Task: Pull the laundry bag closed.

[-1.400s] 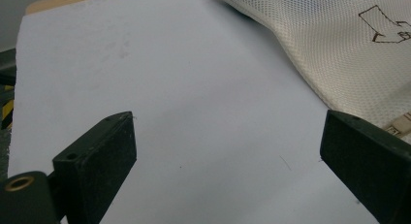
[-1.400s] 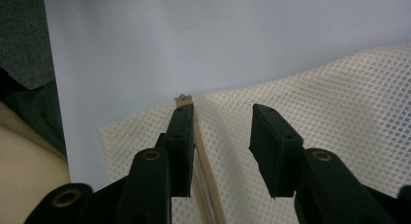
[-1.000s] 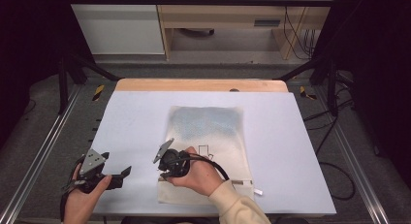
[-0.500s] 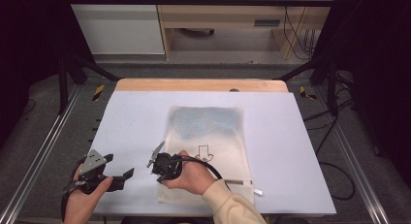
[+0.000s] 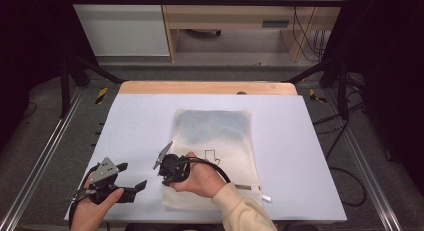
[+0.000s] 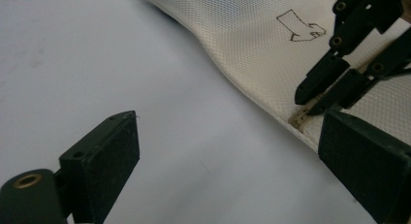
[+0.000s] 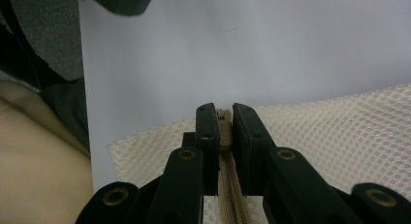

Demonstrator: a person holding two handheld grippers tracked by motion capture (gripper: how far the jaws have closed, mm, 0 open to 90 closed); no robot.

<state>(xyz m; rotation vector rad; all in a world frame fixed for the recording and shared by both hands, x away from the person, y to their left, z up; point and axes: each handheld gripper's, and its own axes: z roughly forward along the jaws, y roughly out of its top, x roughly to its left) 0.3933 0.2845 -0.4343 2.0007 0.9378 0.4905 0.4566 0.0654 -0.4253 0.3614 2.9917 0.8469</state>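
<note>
A cream mesh bag (image 5: 215, 136) lies flat on the pale table (image 5: 300, 156), with a black outlined arrow mark (image 5: 212, 155) on it. Along its near edge runs a zipper, whose tan pull (image 7: 224, 129) sits at the bag's near-left corner. My right gripper (image 7: 224, 112) points down at that corner; its jaws have just been closing and now pinch the pull. In the left gripper view the right gripper (image 6: 308, 100) shows with its tips at the pull (image 6: 298, 120). My left gripper (image 5: 131, 177) rests at the table's front left, open, with bare table between its jaws (image 6: 228, 136).
A small white tag (image 5: 265, 197) sticks out at the bag's near-right corner. A wooden strip (image 5: 210, 87) borders the table's far edge. Metal rails (image 5: 45, 161) run along both sides, and cables (image 5: 345, 176) lie on the floor at the right.
The right gripper has edged slightly left over the bag's near-left corner. The left gripper has kept its place.
</note>
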